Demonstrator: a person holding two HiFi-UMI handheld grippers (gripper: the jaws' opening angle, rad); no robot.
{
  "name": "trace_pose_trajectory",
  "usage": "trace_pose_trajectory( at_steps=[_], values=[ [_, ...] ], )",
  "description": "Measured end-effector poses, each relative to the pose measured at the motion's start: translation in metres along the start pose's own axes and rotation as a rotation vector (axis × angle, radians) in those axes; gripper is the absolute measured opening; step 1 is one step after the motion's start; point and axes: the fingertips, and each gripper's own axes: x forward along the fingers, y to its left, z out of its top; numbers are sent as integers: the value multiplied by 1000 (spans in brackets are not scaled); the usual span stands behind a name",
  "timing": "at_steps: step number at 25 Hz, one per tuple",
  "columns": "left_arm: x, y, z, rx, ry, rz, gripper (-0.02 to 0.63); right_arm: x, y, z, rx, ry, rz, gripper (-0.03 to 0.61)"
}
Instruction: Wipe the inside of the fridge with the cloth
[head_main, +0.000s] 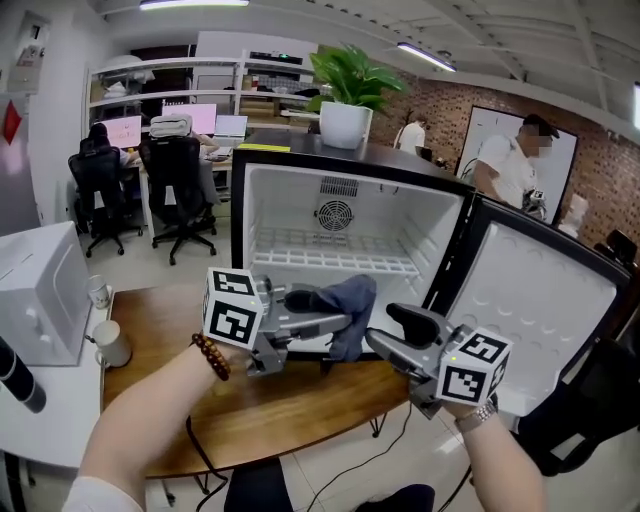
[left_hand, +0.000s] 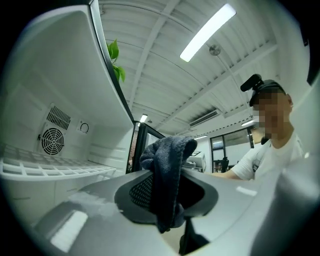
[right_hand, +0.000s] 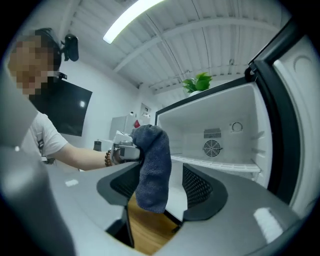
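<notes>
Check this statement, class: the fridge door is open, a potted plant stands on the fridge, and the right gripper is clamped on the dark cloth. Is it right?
One slip: it is the left gripper that is clamped on the dark cloth, as the left gripper view shows; the right gripper stands open. The open fridge door and the potted plant are right.

Left tongs (head_main: 343, 324) grip cloth (head_main: 348, 298) before open fridge (head_main: 272, 205); right tongs (head_main: 398, 334) spread.

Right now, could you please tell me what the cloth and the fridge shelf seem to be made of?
Cloth: soft dark grey-blue fabric, probably terry or microfibre; it shows a fuzzy nap and limp folds.
Shelf: white wire grid, probably coated metal, going by its thin parallel bars.
</notes>
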Motion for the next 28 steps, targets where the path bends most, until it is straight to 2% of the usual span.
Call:
trace_pose_trajectory(
  at_steps=[7,11,14,17,21,24,28],
  values=[
    [-26,-25,-14,-33,-7,-123,94,27,45,-11,58,8,256,282],
    [-34,-34,-25,-49,11,-164,94,37,66,-16,72,12,355,280],
    [-38,-37,-33,-53,32,-169,95,42,74,-20,80,11,396,211],
    [-44,-35,-39,-55,39,-151,95,46,79,-26,82,8,409,163],
    [-53,-29,-47,-40,58,-90,97,54,79,-36,75,9,375,100],
    [-59,-21,-55,-13,85,-13,103,63,76,-44,63,12,333,89],
    [-71,-3,-64,34,117,131,114,77,68,-55,24,19,245,80]
  ],
)
